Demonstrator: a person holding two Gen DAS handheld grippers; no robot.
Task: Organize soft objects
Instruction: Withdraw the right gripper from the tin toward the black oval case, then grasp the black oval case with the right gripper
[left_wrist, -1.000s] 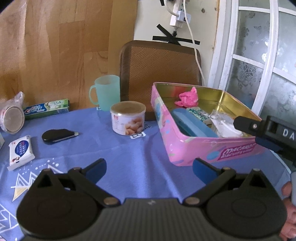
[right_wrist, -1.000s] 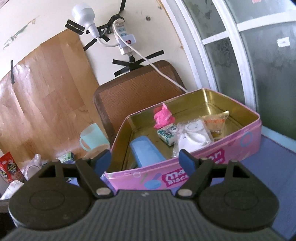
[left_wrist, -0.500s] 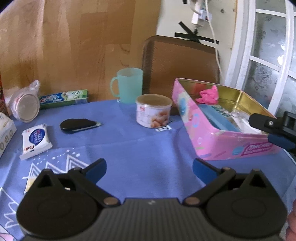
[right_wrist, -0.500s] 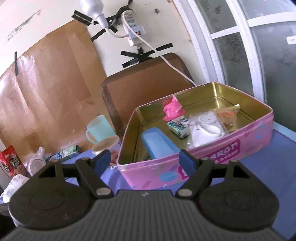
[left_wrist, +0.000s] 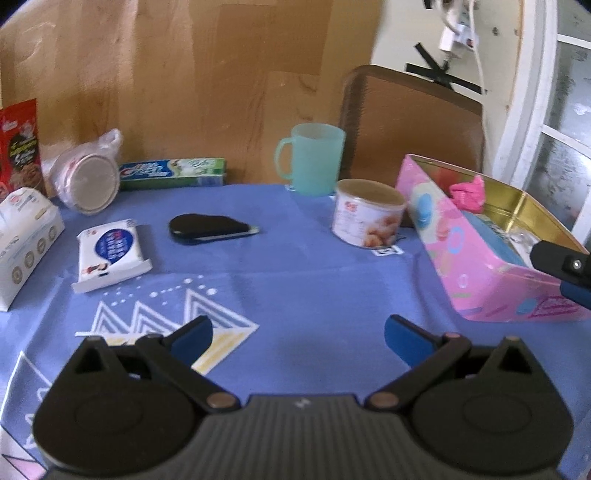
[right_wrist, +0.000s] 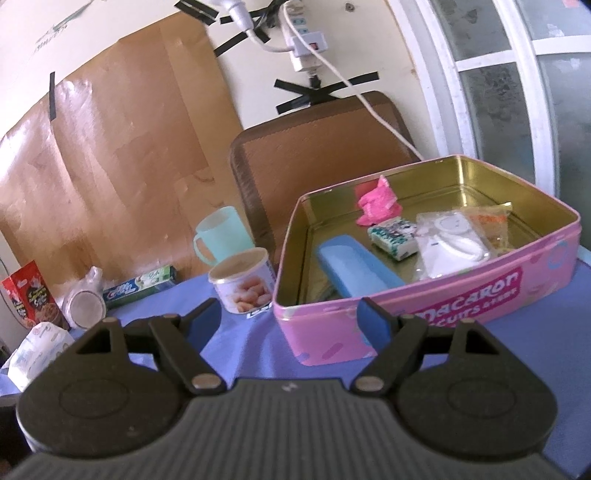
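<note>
Left tongs (left_wrist: 298, 334) spread, nothing between them, above the blue desk (left_wrist: 295, 266). Right tongs (right_wrist: 291, 317) spread, likewise holding nothing, near the front wall of the pink tin (right_wrist: 480, 291). Tin contents: pink wad (right_wrist: 376, 201), blue case (right_wrist: 354, 266), tissue pack (right_wrist: 393, 236), clear pouch (right_wrist: 448, 240). White wipes pack (left_wrist: 109, 254) lies on the desk at left, beside a black case (left_wrist: 207, 229).

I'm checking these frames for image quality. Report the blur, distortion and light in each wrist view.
Left wrist view: mild softness overall, fisheye bends the window frame and darkens the corners; the print on the wipes pack is unreadable. Right wrist view: sharper, the lettering on the pink tin reads; daylight gleams off its gold inside, and the walls bow outward.
</note>
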